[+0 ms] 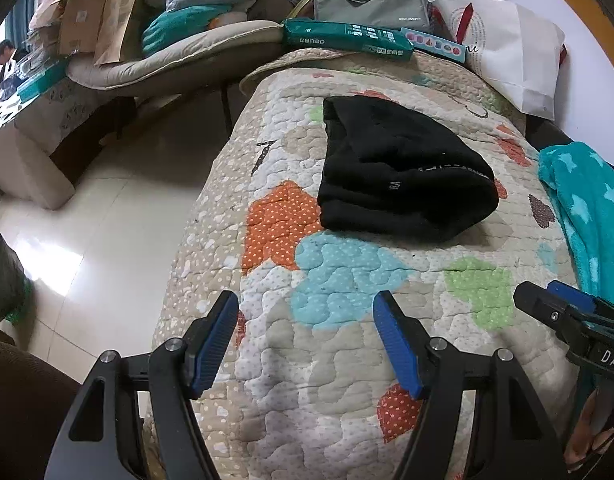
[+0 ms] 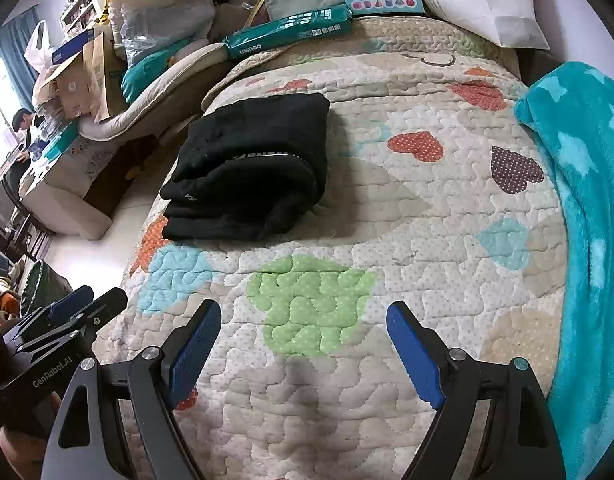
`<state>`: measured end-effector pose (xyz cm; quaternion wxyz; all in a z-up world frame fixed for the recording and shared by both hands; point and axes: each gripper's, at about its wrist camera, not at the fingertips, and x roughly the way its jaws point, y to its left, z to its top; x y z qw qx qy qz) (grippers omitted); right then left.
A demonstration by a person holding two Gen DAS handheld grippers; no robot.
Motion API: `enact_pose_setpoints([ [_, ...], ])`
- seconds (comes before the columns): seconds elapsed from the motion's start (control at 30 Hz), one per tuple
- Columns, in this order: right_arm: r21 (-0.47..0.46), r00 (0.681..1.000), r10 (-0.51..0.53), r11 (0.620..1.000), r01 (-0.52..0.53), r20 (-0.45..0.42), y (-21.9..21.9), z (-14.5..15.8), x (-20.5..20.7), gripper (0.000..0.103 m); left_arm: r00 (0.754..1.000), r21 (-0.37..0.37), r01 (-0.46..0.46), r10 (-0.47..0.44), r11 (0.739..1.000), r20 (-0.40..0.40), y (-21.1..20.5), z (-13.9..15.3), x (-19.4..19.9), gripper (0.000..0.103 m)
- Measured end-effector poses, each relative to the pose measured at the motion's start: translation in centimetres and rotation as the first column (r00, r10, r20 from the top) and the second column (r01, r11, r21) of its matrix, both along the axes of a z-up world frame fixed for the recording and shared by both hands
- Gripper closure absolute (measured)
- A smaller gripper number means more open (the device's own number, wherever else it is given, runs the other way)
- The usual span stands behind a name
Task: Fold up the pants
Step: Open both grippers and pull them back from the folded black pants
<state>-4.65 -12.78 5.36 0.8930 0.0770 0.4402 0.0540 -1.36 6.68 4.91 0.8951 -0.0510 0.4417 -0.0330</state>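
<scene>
We find the left gripper [image 1: 307, 344] spread wide and empty over the quilt [image 1: 347, 360] in the lower centre of its frame, and the right gripper [image 2: 303, 350] likewise wide and empty. The black pants [image 1: 403, 172] lie folded in a compact bundle ahead of both, well apart from the fingertips. They sit centre-right in the left view and upper left in the right view [image 2: 251, 168], so we judge them between the two grippers, neither clearly nearer, long axis running away from us.

Both tools share one build: the left gripper [image 1: 307, 340] and right gripper [image 2: 303, 352] have black angular arms with triangular cutouts, silver round screws, and ribbed blue pads [image 2: 417, 354]. White lettering "GenRobot.AI" marks one body.
</scene>
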Motion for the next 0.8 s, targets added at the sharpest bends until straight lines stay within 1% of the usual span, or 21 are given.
enact_pose_setpoints([
  [0.33,-0.022,1.000,0.003,1.000,-0.003,0.002,0.3,-0.1,-0.1,0.014,0.998,0.070,0.028,-0.032,0.997,0.050,-1.0,0.6,-0.7,0.034],
  [0.8,-0.043,1.000,0.012,0.999,-0.012,0.000,0.7,-0.2,-0.1,0.014,0.998,0.068,0.027,-0.030,0.997,0.047,-1.3,0.6,-0.8,0.034],
])
